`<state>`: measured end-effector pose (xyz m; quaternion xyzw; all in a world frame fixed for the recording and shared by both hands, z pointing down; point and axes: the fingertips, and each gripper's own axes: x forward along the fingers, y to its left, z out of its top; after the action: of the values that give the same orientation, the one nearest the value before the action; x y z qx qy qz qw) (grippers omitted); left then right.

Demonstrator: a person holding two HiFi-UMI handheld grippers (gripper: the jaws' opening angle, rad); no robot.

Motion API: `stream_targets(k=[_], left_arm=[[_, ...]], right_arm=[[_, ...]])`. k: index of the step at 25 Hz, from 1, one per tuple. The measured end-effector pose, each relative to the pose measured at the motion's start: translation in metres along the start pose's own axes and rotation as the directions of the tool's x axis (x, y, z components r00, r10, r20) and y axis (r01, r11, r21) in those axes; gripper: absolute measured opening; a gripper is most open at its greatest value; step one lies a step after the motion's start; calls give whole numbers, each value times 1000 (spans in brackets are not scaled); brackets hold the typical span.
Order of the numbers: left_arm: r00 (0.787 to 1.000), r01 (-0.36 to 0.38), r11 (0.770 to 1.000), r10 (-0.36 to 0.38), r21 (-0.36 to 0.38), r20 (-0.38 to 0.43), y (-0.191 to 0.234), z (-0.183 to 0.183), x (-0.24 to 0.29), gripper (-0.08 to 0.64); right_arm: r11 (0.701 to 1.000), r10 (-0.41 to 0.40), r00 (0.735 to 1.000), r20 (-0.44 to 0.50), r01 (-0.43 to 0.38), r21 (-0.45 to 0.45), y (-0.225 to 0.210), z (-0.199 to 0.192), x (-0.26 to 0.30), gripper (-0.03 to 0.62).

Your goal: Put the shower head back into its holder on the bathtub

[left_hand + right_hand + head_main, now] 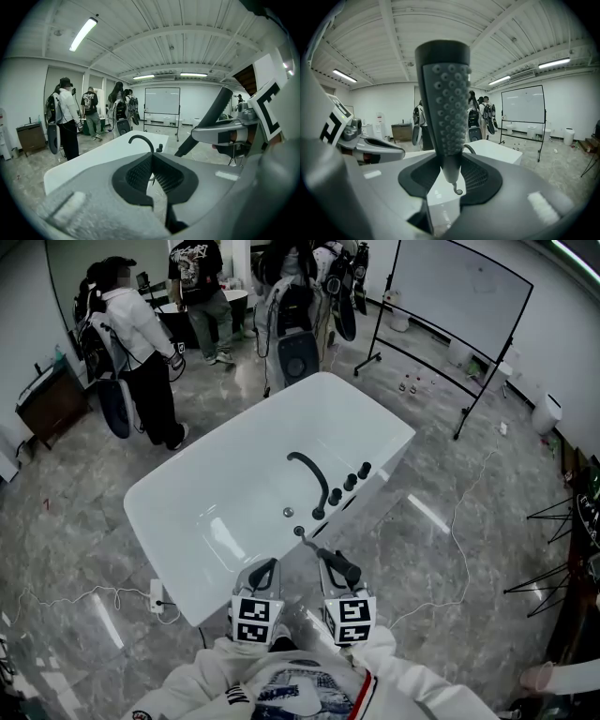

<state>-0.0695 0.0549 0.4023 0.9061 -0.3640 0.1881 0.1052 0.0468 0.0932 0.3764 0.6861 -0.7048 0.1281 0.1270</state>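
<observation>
The black shower head (pixel 445 101) stands upright between the jaws of my right gripper (pixel 451 174), which pinch its narrow handle; its studded face is toward the camera. In the head view the shower head (pixel 343 567) and right gripper (pixel 334 563) hover at the near end of the white bathtub (pixel 375 420). A thin hose runs from it to a small dark fitting (pixel 300 532) on the rim. Just beyond stand the curved black faucet (pixel 307 470) and three black knobs (pixel 350 482). My left gripper (pixel 265 570) hangs beside the right one, fingertips touching, nothing held (pixel 152 155).
Several people with gear stand beyond the tub's far end (pixel 141 343). A wheeled whiteboard (pixel 459 287) is at the back right. A power strip and white cable (pixel 157 596) lie on the marble floor left of the tub; black tripod legs (pixel 553 568) stand at the right.
</observation>
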Motion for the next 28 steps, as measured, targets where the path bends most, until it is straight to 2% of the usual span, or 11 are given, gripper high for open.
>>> stream_targets(k=[13, 19, 28], left_arm=[[999, 35, 999, -35, 13, 25, 34, 3, 4, 2], [998, 52, 999, -53, 8, 27, 36, 7, 11, 2], [999, 40, 999, -39, -12, 13, 52, 10, 22, 2]], right_arm=[[998, -69, 998, -6, 69, -5, 11, 0, 23, 138], [996, -90, 996, -17, 90, -5, 6, 3, 30, 138], [997, -73, 996, -40, 73, -5, 7, 4, 53, 138]])
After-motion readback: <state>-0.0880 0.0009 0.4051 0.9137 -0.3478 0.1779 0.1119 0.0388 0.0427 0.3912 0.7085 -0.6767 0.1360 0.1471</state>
